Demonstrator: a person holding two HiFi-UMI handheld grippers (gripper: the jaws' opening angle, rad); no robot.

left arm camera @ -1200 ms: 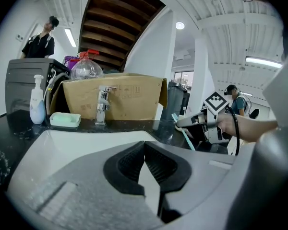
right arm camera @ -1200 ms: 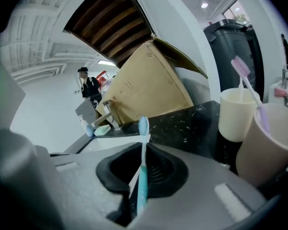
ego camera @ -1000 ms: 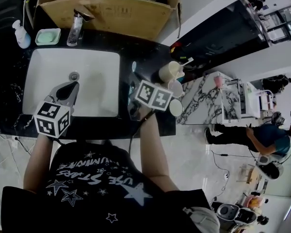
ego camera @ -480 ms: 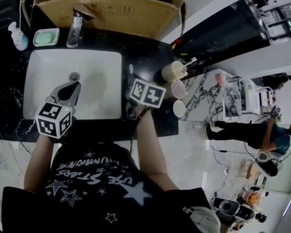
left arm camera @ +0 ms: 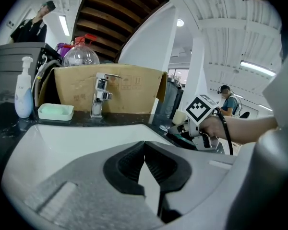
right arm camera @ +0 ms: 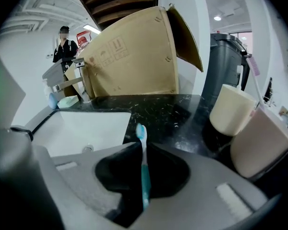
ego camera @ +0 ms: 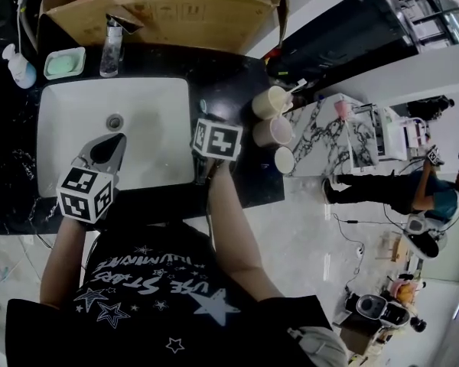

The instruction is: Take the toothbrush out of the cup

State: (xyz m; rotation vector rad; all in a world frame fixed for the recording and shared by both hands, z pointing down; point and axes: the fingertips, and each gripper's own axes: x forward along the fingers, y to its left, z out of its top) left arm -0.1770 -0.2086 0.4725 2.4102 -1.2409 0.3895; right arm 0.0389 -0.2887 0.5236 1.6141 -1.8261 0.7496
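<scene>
Teal toothbrush (right arm camera: 144,169), clear of the cream cup (right arm camera: 233,110), is pinched in the right gripper's (right arm camera: 143,146) narrow jaws, which have just been opening slightly, and should be laid flat on the black surface (right arm camera: 168,111) before being freed; the left gripper's (left arm camera: 145,145) jaws are closed, empty.

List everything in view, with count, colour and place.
counter: one, black marbled, around sink
sink: one, white, set in counter
faucet: one, chrome, behind sink
soap dish: one, pale green, left of faucet
pump bottle: one, white and blue, far left
cardboard box: one, brown, behind faucet
cups: three, cream, pinkish, white, right of sink
toothbrush: one, teal and white, in right gripper
left gripper: jaws shut, empty, over sink
right gripper: jaws shut on toothbrush, between sink and cups
</scene>
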